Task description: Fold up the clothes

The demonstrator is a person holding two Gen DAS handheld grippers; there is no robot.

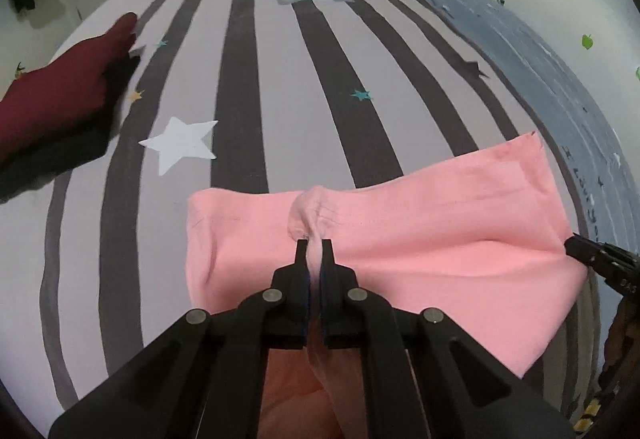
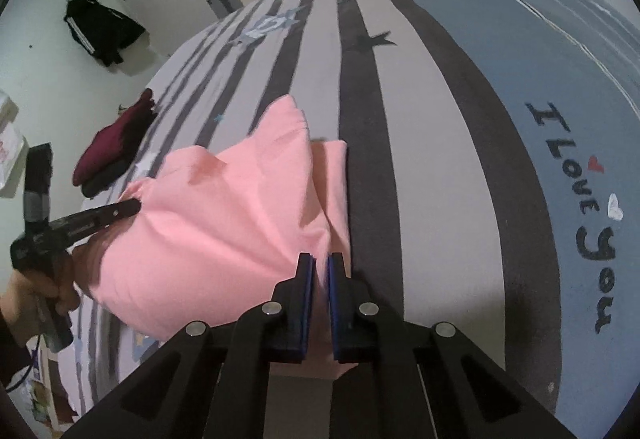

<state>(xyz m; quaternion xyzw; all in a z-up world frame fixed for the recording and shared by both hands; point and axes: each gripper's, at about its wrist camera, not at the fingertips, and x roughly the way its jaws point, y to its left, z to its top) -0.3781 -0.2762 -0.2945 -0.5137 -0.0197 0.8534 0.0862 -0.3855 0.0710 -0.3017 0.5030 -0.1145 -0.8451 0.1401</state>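
With the left gripper (image 1: 314, 245) and right gripper (image 2: 321, 259) each clamped on the soft pink cotton garment (image 1: 420, 247) lying on the striped star-print bed (image 1: 280, 79), lift both edges evenly, keeping the cloth taut.

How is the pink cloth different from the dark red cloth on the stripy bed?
The light pink garment is pinched by both the left gripper and the right gripper, while the dark red folded garment lies untouched. The pink one is bunched and partly lifted near the bed's near edge; the dark red one sits in a neat pile off to the left. Both rest on the striped bedsheet.
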